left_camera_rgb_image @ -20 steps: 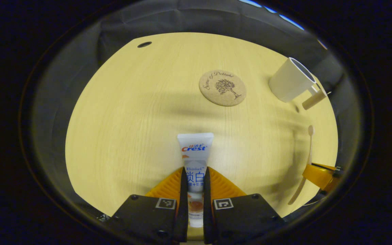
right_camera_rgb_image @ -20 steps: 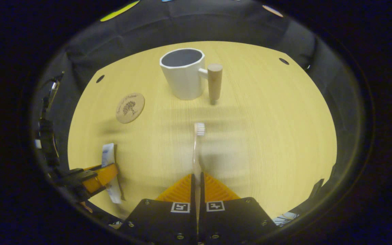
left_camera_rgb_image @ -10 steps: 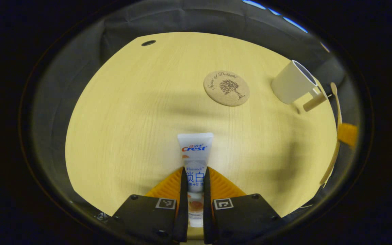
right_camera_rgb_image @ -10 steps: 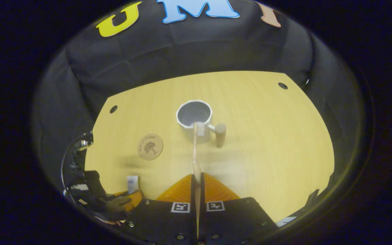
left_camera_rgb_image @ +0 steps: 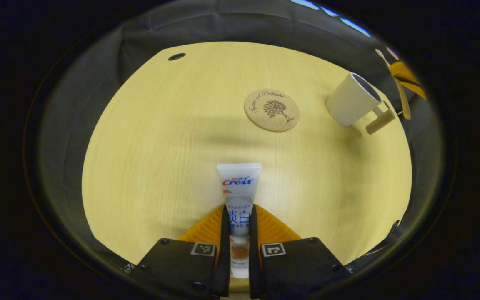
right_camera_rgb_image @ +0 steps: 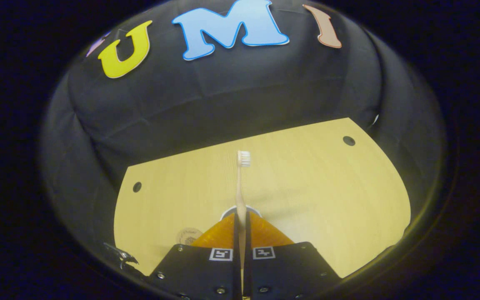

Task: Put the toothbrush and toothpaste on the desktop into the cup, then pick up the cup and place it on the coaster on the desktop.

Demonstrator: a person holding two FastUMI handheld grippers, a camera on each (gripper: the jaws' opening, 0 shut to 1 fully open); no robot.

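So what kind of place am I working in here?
It looks like a staged recording booth, not a real bathroom: a bare light-wood desktop with cable holes, black cloth walls around it, and only task props laid out, namely a cork coaster, a white cup and the toothpaste.

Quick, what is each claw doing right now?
Left claw: shut on the toothpaste.
Right claw: shut on the toothbrush.
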